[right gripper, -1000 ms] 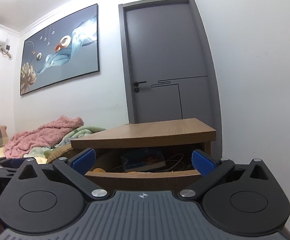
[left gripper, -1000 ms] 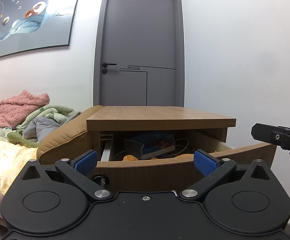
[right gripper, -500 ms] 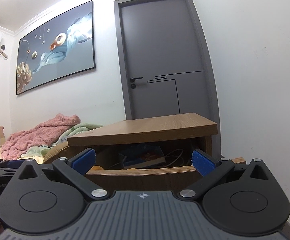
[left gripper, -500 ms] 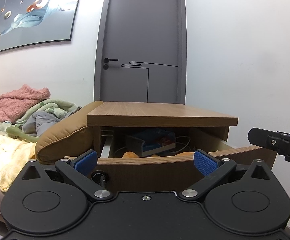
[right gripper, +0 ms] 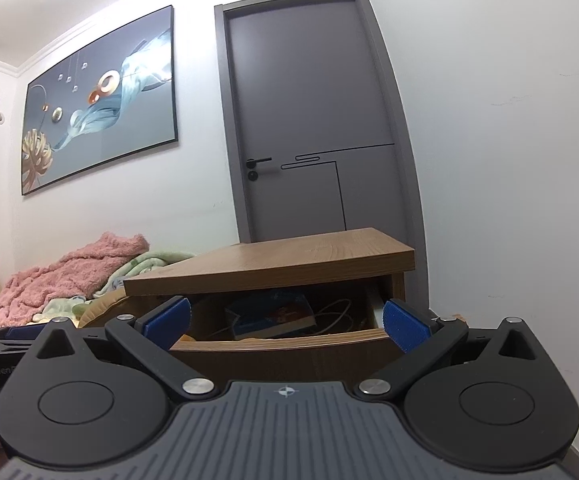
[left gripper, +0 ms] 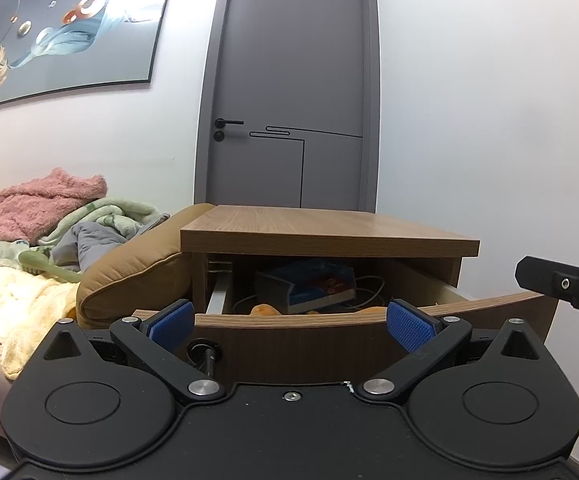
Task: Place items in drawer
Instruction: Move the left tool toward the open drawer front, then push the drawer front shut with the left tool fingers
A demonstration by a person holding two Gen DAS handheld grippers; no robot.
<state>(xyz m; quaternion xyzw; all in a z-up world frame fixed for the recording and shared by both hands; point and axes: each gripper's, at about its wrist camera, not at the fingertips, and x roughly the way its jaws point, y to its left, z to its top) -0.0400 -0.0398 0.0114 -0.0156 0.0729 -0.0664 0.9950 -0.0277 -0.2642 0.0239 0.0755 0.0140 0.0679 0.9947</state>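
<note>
Both wrist views tipped upward, drawer (left gripper: pixel 329 332) front sits lower in frame, nightstand (right gripper: pixel 289 264) lower too

Bright, sharp, fisheye-warped edges, ceiling glare.

Grey door (left gripper: pixel 289 96) shut; framed picture (left gripper: pixel 69 28) on wall; pink blanket (left gripper: pixel 29 208) on bed.

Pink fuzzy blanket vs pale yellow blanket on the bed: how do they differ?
The pink fuzzy blanket is heaped high, far back by the wall; the pale yellow blanket lies lower and nearer, draping over the bed's edge. The pink one looks shaggier, the yellow one smoother. Both are soft, rumpled and unfolded.
</note>
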